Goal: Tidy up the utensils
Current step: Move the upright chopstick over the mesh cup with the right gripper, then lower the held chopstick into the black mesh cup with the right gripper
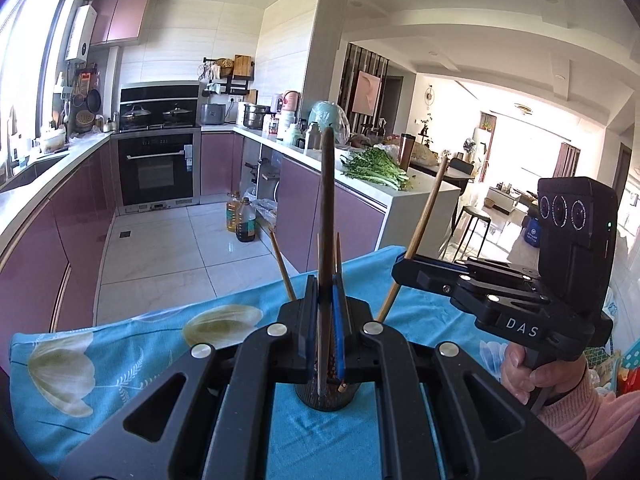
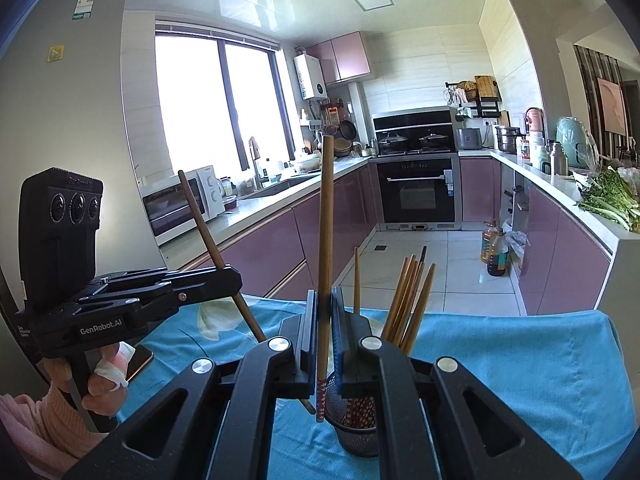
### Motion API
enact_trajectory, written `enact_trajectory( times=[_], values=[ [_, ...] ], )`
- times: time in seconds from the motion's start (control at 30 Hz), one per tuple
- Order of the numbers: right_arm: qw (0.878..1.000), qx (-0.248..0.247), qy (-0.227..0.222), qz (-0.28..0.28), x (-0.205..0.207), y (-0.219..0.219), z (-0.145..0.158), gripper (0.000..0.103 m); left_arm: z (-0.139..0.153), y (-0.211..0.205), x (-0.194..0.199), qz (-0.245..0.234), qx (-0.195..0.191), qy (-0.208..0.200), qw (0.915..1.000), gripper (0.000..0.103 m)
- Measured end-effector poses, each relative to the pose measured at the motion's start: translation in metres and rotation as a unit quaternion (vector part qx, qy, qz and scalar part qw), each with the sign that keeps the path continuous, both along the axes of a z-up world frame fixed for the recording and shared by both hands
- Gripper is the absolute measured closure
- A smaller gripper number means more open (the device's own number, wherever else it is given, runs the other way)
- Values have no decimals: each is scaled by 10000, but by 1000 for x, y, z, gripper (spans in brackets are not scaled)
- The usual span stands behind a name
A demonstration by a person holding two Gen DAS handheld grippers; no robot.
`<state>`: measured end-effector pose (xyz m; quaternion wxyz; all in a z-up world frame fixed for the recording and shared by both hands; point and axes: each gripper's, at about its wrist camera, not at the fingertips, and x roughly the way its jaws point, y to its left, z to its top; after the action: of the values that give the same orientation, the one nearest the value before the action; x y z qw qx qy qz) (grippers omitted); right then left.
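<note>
Brown chopsticks (image 2: 408, 300) bunched upright in black mesh holder (image 2: 352, 428) on blue cloth

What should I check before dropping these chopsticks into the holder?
1. Left gripper shut on dark chopstick: ok.
2. Right gripper shut on light chopstick: ok.
3. Mesh holder upright on the blue cloth: ok.
4. Room left among the chopsticks already standing in the holder: cannot tell.
5. Light chopstick's patterned end over the holder's mouth: not ok, it hangs just left of the rim.
</note>
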<state>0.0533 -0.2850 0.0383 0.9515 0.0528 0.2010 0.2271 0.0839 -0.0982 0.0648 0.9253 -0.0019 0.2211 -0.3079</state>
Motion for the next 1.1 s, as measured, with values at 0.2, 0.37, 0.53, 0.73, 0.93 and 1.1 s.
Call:
enact_trajectory(
  times=[0.2,0.37,0.53,0.73,0.93,1.1],
  values=[
    [9999,14,-88,-58,2,0,4,97,9,-5,-4,-31,-89,-57,9999,95],
    [9999,17,-94,-116,3,-2,2,97,16,-11,-7,-70,-124,-78,9999,95],
    [9998,35,-74,-157,8,-2,2,97,21,-15,-3,-87,-155,-83,9998,95],
    [9997,42,-24,-223,13,-1,-1,97,23,-25,3,-122,-147,-37,9998,95],
    [9995,-5,78,-312,20,2,-8,97,12,-31,11,-81,-60,118,9999,95],
    [9992,-56,169,-356,25,2,-14,97,4,-35,15,-98,27,233,9997,95]
  ],
)
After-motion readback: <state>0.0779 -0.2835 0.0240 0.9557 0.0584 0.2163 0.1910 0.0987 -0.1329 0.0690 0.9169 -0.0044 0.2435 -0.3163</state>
